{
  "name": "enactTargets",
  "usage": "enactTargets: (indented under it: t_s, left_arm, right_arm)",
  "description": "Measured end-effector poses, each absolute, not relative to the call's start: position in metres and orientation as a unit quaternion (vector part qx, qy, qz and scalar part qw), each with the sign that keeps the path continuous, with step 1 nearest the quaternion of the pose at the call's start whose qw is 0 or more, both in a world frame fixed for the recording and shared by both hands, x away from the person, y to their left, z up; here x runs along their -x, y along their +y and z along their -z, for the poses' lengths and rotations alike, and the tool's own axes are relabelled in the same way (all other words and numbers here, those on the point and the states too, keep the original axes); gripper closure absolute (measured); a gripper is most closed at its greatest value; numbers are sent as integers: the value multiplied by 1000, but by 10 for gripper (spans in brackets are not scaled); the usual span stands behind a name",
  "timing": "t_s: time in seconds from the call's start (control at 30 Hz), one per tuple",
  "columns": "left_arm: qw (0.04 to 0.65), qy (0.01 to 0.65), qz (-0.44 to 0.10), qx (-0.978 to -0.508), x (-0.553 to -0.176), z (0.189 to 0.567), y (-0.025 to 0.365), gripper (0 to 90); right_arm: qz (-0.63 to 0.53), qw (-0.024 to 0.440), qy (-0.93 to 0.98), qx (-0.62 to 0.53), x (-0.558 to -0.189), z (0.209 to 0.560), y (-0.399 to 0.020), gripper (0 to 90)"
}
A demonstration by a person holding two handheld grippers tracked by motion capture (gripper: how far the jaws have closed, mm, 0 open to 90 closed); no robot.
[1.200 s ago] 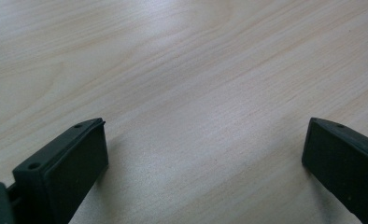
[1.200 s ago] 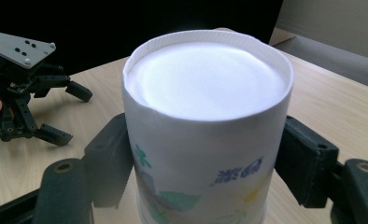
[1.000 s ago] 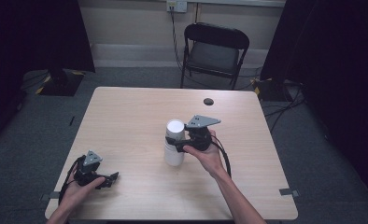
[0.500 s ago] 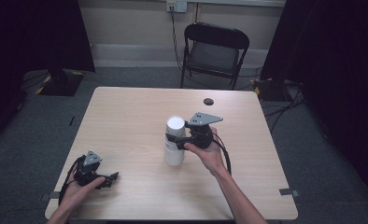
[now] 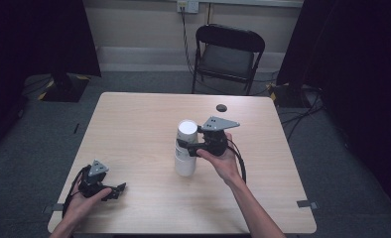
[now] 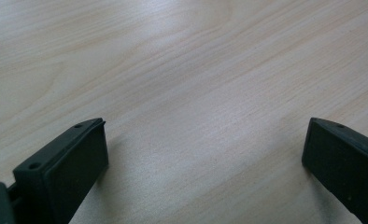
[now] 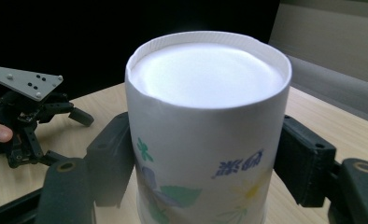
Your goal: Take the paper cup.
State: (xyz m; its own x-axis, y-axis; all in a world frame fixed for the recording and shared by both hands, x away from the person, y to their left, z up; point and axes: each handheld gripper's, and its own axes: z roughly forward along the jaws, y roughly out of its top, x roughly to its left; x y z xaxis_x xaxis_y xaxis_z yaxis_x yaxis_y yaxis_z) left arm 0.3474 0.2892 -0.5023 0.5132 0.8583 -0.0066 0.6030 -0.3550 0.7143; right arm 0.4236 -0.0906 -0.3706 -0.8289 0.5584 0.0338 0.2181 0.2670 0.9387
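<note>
The right gripper (image 5: 187,147) has its jaws around the upturned paper cups (image 5: 185,148), a stack standing base-up in the middle of the worktop (image 5: 134,124). In the right gripper view the black pads sit against both sides of the top cup (image 7: 205,135), just under its rolled base rim, and the jaws have just been closing with the cup between them; the left wall shows a slight dent where the pad meets it, so I judge this a light grasp already taken.

The left gripper (image 5: 115,190) rests released near the left front corner, jaws wide apart over bare wood with nothing between them.

Risks, as I judge them: thin paper walls buckle easily, so more squeeze could crease or crush the cup. The grip is high on a tall, narrow stack, so a sideways pull could tip the whole stack rather than free one cup. Nested cups can also cling, and a lift might bring several up or drop the lower ones.

The cup is white, matte, slightly tapered, printed with green leaves and blue characters. The pads are flat, dull and rubbery. The worktop is pale, smooth wood-grain laminate; a small dark disc (image 5: 221,107) lies near its far edge.
</note>
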Motion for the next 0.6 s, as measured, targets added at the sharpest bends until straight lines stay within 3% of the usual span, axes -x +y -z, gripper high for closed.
enactTargets:
  t_s: [0.6]
  left_arm:
    - [339, 456, -188, -801, -347, 502, 289, 0]
  right_arm:
    - [-563, 154, 772, -250, -424, 360, -93, 290]
